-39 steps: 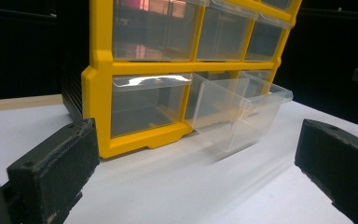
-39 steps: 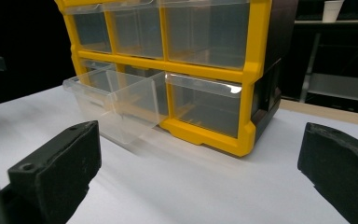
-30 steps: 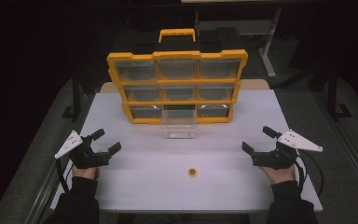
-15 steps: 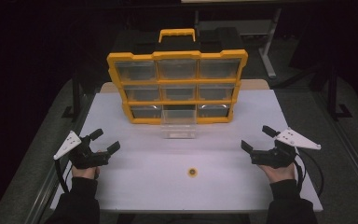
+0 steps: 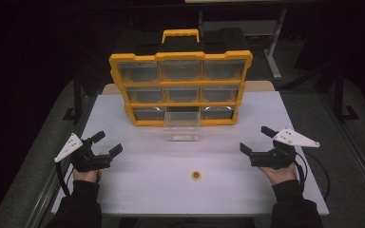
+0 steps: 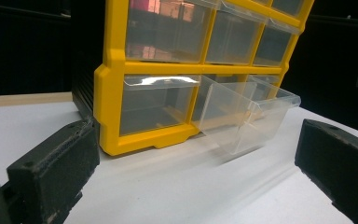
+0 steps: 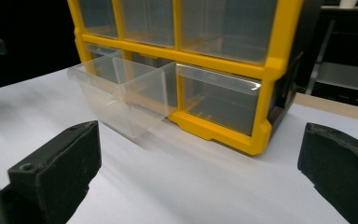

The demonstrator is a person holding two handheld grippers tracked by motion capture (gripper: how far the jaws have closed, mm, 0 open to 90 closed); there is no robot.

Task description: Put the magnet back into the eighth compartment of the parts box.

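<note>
A yellow-framed organizer [image 5: 180, 88] with clear drawers stands upright at the back of the white table [image 5: 142, 190]. Its bottom middle drawer [image 5: 182, 127] is pulled out onto the table; it is also seen as the clear drawer [image 6: 247, 114] and the clear drawer [image 7: 121, 91] in the gripper views. A small yellow ring-shaped part [image 5: 196, 175] lies on the table in front. My left gripper [image 5: 108, 143] is open at the table's left. My right gripper [image 5: 255, 139] is open at the right. Both hold nothing and both sit apart from the organizer.
A black case with a yellow handle [image 5: 180, 37] stands behind the organizer. Dark floor and metal frame legs [image 5: 275, 52] surround the table. The table's front edge runs just ahead of the person's sleeves.
</note>
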